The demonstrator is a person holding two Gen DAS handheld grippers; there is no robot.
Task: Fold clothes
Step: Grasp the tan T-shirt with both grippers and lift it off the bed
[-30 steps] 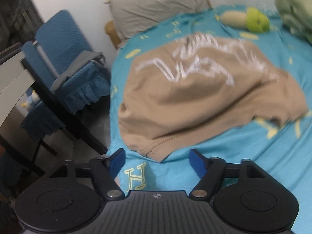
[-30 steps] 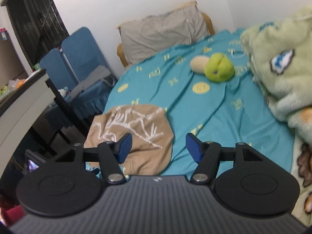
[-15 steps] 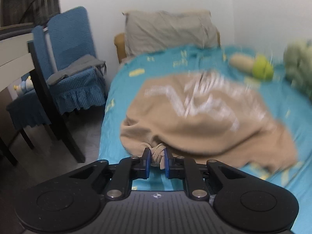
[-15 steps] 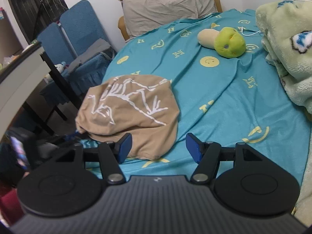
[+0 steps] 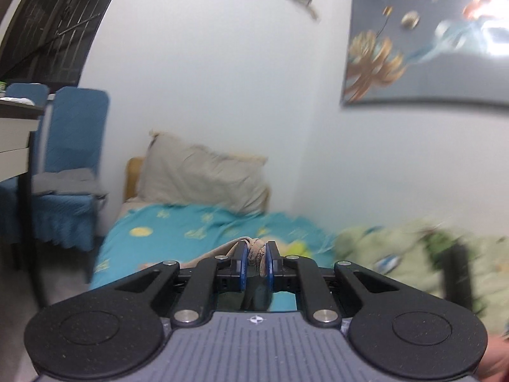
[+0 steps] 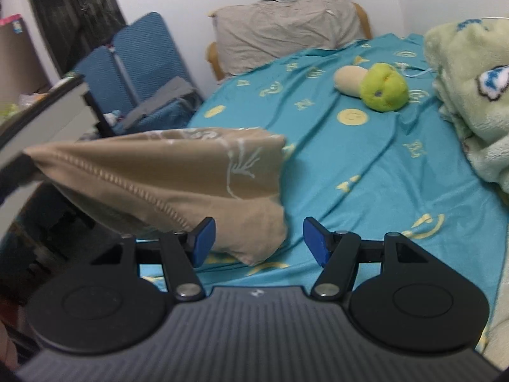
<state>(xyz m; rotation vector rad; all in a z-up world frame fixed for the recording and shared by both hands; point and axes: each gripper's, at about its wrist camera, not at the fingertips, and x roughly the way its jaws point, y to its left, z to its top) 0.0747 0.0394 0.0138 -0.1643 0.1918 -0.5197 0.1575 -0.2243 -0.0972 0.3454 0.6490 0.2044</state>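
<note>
Left tongs [image 5: 255,260] clamped on tan garment [image 6: 165,178], right tongs [image 6: 257,238] wide apart; no readable writing.

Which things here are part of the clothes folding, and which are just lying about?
Part of the job:
tan garment, one edge lifted off the bed
left gripper, jaws shut on that garment
right gripper, jaws open, empty

Just lying about:
green plush toy
grey pillow
fluffy green blanket
blue chairs
wall picture
</note>
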